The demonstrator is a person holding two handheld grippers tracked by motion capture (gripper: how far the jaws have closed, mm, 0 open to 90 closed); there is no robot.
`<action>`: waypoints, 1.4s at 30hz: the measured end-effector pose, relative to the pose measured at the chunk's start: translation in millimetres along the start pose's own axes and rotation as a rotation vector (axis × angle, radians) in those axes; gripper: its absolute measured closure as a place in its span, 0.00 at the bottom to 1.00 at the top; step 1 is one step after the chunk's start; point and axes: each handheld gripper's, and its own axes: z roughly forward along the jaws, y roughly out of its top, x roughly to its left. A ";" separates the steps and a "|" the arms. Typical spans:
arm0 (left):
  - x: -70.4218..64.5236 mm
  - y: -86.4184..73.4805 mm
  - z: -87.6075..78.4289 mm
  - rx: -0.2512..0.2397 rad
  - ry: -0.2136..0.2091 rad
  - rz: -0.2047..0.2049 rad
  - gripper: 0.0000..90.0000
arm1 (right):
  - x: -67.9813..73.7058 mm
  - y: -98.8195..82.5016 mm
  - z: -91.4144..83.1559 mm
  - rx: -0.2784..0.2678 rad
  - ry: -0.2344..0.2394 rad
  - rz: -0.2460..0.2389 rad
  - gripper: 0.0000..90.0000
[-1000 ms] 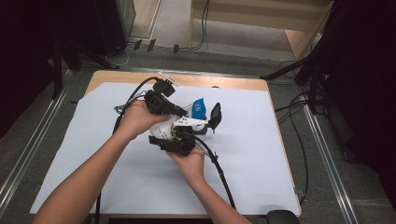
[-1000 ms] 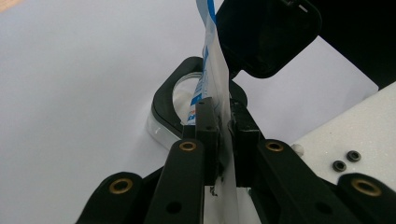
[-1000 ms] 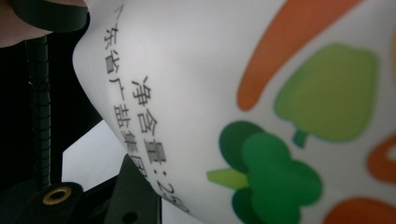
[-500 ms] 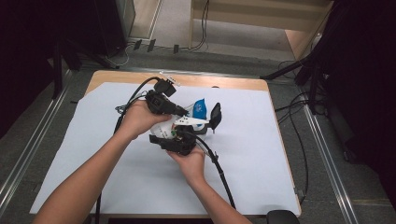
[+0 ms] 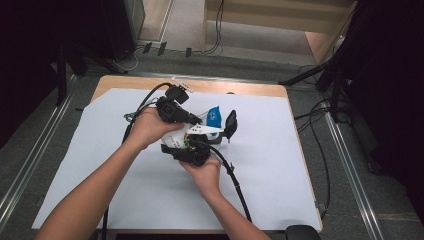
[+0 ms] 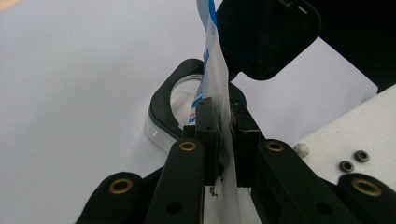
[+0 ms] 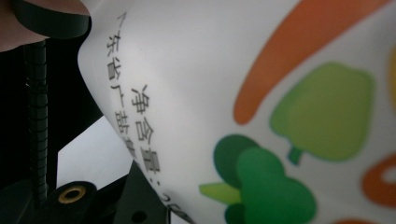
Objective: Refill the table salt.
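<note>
A white bag with blue print [image 5: 213, 115] hangs over the middle of the table, held between both hands. My left gripper [image 5: 193, 120] [image 6: 223, 114] is shut on the bag's thin flat edge [image 6: 213, 65], which stands upright between its pads. My right gripper [image 5: 194, 148] sits just below, in the hand nearer the table's front. Its jaws have just been closing, with the bag's body [image 7: 233, 93], printed with vegetables and black characters, between them. One black jaw lies against the bag's side at the lower left of the right gripper view.
A clear container with a black rim [image 6: 161, 109] stands on the white sheet [image 5: 280, 160] just beyond the bag. Its black lid [image 5: 230, 123] [image 6: 266, 37] is tipped up. A white plate with small bolts [image 6: 345, 140] lies at the right. Cables trail from both grippers.
</note>
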 end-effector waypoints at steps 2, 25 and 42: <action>-0.1 0.0 0.2 -0.001 -0.001 -0.001 0.95 | 0.1 0.0 -0.1 0.002 -0.001 -0.002 0.75; -0.3 -0.3 0.9 0.000 -0.003 0.000 0.95 | 1.0 1.4 -0.2 0.005 -0.016 -0.028 0.81; 0.8 -0.7 -2.7 -0.010 0.006 0.001 0.95 | 2.6 -0.2 3.4 -0.001 -0.013 -0.048 0.69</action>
